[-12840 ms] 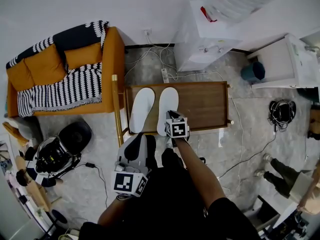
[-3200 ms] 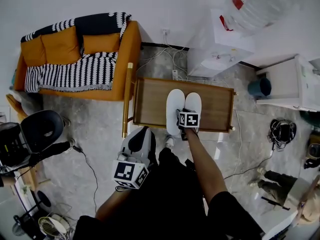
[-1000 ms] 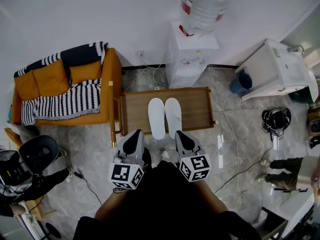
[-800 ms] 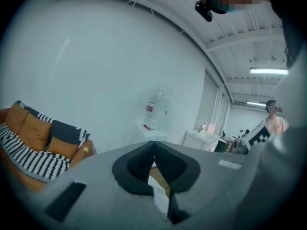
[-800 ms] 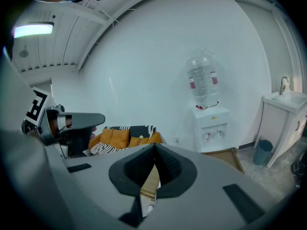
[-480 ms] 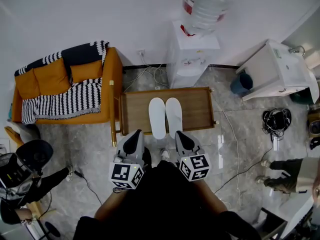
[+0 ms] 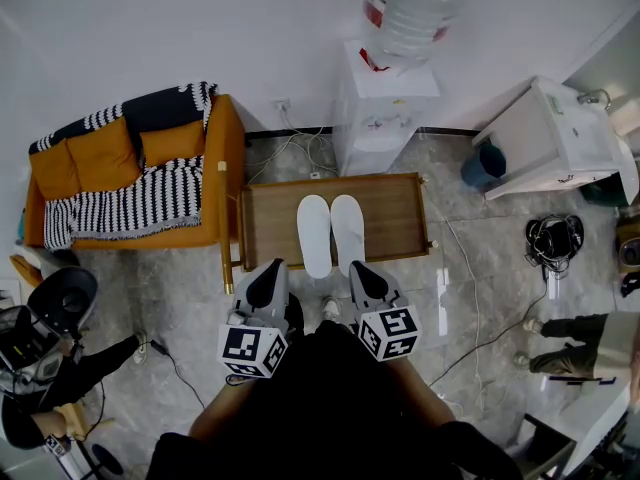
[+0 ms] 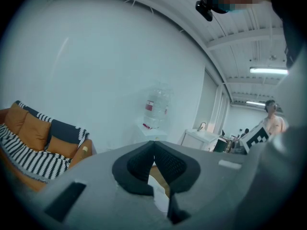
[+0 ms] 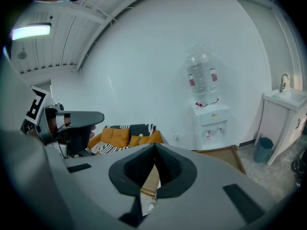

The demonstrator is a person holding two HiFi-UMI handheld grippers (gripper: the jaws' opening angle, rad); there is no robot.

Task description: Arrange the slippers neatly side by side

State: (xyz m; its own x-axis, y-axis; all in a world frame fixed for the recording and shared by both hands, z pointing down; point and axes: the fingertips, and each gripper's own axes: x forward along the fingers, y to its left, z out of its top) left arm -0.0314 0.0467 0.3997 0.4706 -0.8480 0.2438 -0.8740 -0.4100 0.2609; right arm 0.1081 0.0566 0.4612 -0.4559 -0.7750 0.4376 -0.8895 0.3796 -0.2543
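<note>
On my feed the left slipper (image 7: pixel 314 238) and right slipper (image 7: pixel 348 233) lie flat on the wooden desk (image 7: pixel 395 218), just beside each other. Their long axes are parallel, running from the near edge toward the water dispenser (image 7: pixel 385 108). Both are white, smooth, long ovals with rounded ends; toe from heel I cannot tell. My left tongs (image 7: pixel 271 267) and right tongs (image 7: pixel 356 267) hover short of the desk, both pinched closed on nothing

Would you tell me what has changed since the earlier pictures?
The right claw, earlier on the right slipper, has let go and drawn back to the person, shut. That slipper and the left slipper moved from the left end of the table to its middle, close and parallel. The left claw stayed back, shut.
</note>
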